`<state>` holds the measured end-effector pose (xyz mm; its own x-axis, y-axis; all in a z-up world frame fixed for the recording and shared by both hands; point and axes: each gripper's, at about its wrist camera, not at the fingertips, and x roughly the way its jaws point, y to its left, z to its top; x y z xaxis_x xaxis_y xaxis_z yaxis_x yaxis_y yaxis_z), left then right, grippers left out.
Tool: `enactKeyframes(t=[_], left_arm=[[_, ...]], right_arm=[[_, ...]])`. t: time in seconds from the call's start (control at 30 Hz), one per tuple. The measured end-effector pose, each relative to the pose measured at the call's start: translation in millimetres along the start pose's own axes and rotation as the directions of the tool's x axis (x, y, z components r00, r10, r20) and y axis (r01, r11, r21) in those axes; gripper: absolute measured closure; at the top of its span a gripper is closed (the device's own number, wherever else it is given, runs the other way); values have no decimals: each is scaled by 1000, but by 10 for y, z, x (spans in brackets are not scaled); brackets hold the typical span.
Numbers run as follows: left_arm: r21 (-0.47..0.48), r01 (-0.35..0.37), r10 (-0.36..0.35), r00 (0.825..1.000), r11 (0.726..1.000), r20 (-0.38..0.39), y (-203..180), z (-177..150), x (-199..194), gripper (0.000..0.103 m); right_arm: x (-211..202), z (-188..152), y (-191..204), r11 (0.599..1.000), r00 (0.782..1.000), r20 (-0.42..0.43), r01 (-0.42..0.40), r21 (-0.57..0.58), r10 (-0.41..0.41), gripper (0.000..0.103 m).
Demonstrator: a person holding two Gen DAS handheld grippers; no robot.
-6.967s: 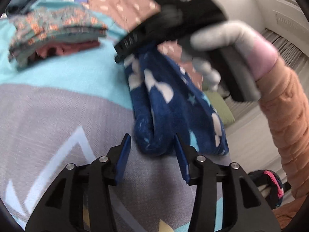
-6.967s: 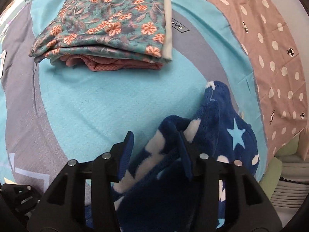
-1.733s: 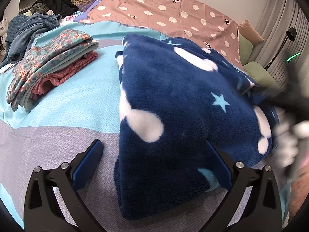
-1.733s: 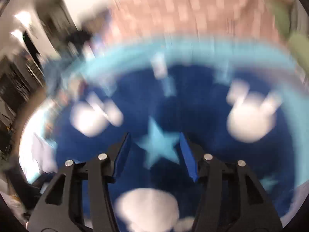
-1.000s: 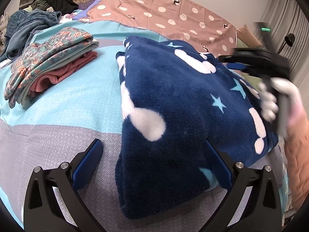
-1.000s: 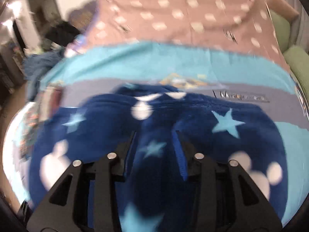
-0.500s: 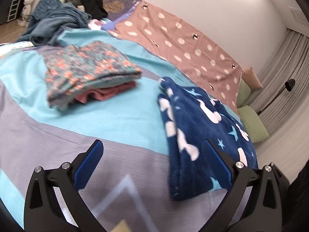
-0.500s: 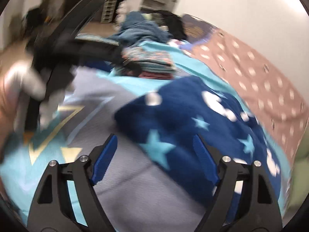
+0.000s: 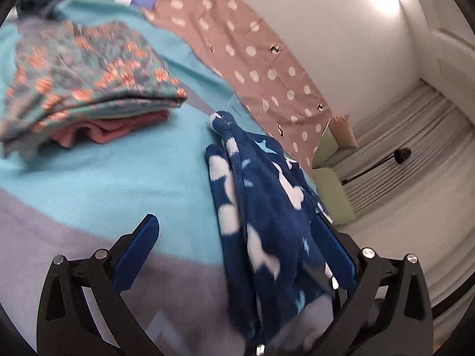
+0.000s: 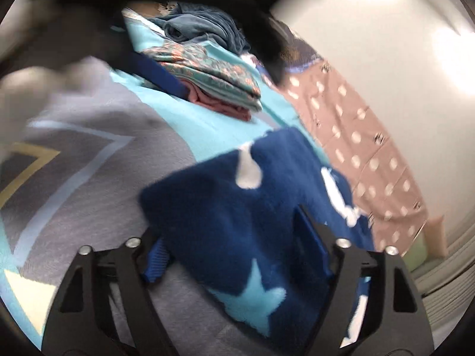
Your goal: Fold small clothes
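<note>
A folded dark blue fleece garment (image 9: 267, 216) with white shapes and light blue stars lies on the bed cover. My left gripper (image 9: 237, 249) is open, its jaws wide on either side of the fleece's near end. My right gripper (image 10: 237, 246) is also open, low over the fleece (image 10: 225, 201), with its near edge lying between the blue pads. In the right wrist view the left gripper's blue finger (image 10: 157, 74) shows blurred at the upper left.
A stack of folded clothes, floral green on top (image 9: 83, 68) and pink below, sits to the far left; it also shows in the right wrist view (image 10: 207, 71). A pink polka-dot sheet (image 9: 252, 56) runs along the wall. A heap of unfolded dark clothes (image 10: 202, 26) lies behind the stack.
Both grippers have come down closer to the fleece. The right gripper, which was back from it, now has its jaws around the near edge. The left view has swung right.
</note>
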<state>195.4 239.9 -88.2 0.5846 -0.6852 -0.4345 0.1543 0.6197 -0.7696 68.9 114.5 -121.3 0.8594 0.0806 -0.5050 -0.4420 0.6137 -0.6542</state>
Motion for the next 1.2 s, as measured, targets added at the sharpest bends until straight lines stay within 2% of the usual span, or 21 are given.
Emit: enactKeyframes(t=[0.13, 0.23, 0.3, 0.37, 0.4, 0.43, 0.53, 0.63, 0.73, 0.83, 0.97, 1.1, 1.2], left_arm=[[-16, 89, -90, 990, 996, -113, -74, 165, 531, 1], [-18, 61, -63, 982, 998, -179, -122, 182, 899, 1], [40, 50, -43, 986, 998, -161, -208, 230, 1003, 3], [22, 32, -27, 983, 999, -181, -195, 276, 1083, 27], [3, 25, -24, 981, 1000, -193, -162, 299, 1108, 50], [-24, 33, -37, 977, 999, -209, -129, 317, 1118, 60], [-7, 34, -35, 980, 999, -197, -202, 389, 1017, 70], [57, 29, -19, 985, 998, -173, -510, 445, 926, 71], [135, 33, -12, 989, 990, -150, -946, 510, 891, 72], [194, 32, -4, 990, 980, -143, -1362, 537, 929, 72], [274, 28, 14, 989, 961, -149, -1972, 500, 1113, 72], [397, 26, 52, 981, 917, -185, -2689, 300, 1479, 72], [455, 15, 96, 971, 890, -220, -3044, 93, 1824, 72]], right_arm=[[-128, -103, 42, 999, 999, 30, 30, -38, -29, 30], [-89, -105, 26, 999, 1000, 21, 20, -26, -19, 31], [-34, -81, 14, 1000, 1000, 17, 13, -15, -13, 35], [36, -60, -12, 1000, 1000, 13, -7, 5, 7, 44], [75, -53, -30, 1000, 1000, 11, -13, 13, 13, 53], [79, -43, -46, 1000, 1000, 11, -16, 23, 16, 63], [-25, -28, -192, 994, 998, 37, -49, 94, 46, 78], [-175, -42, -435, 969, 993, 69, -104, 222, 91, 81], [-383, -48, -743, 927, 988, 121, -130, 352, 93, 82], [-568, -134, -1171, 857, 980, 179, -169, 486, 91, 83], [-773, -427, -1780, 713, 964, 245, -245, 657, 106, 84], [-915, -900, -2279, 558, 947, 307, -308, 770, 98, 84], [-1004, -1317, -2571, 443, 942, 326, -324, 836, 75, 85]])
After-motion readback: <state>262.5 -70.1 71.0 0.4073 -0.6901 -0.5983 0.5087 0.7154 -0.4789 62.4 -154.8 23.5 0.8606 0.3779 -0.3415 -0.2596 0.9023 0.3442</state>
